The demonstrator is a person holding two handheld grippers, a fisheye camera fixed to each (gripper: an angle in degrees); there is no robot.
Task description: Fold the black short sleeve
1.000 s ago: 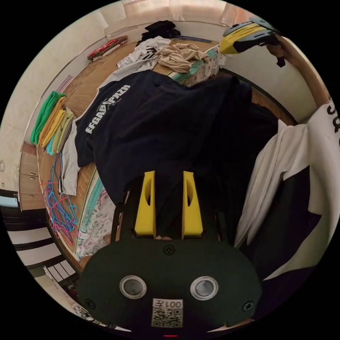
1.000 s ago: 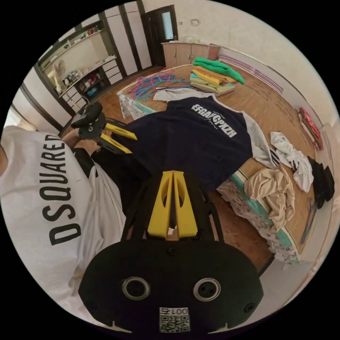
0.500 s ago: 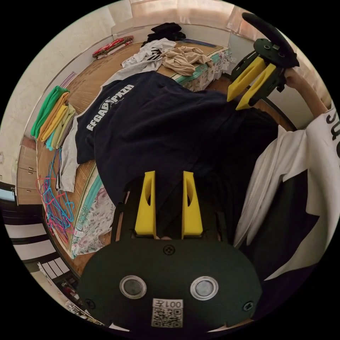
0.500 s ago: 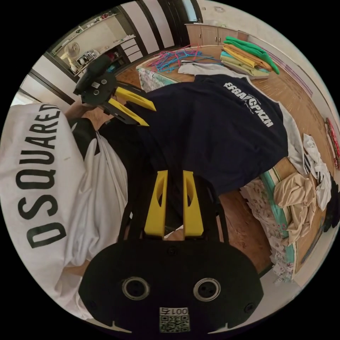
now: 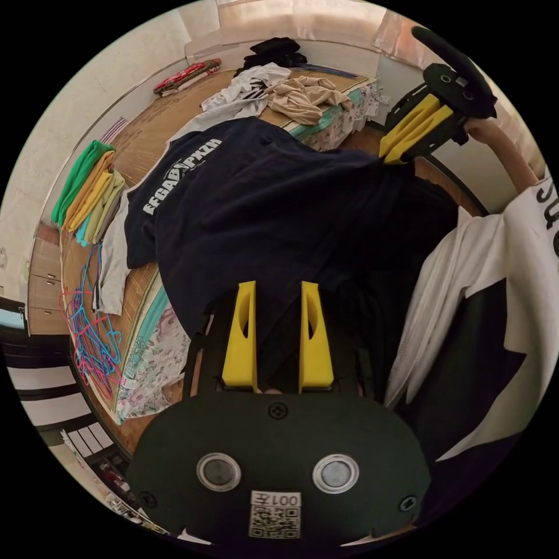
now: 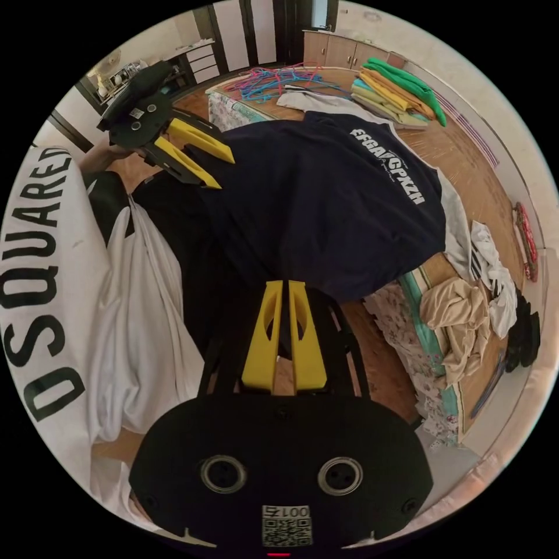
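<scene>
Both tongs reach the black shirt (image 5: 262, 198): left tongs (image 5: 278, 285) parted around its hem, right tongs (image 6: 283, 283) pinching it.

A home bedroom: a bed (image 6: 466, 174) strewn with clothes, cabinets (image 6: 338, 49) behind.

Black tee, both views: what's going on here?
A person holds a gripper in each hand and is working the black tee, which lies partly on the bed and hangs off its edge toward them. The right gripper has its jaws closed on the tee's near edge. The left gripper has its jaws apart with dark fabric between them; a grip there isn't clear. Folded shirts and hangers lie further along the bed.
</scene>
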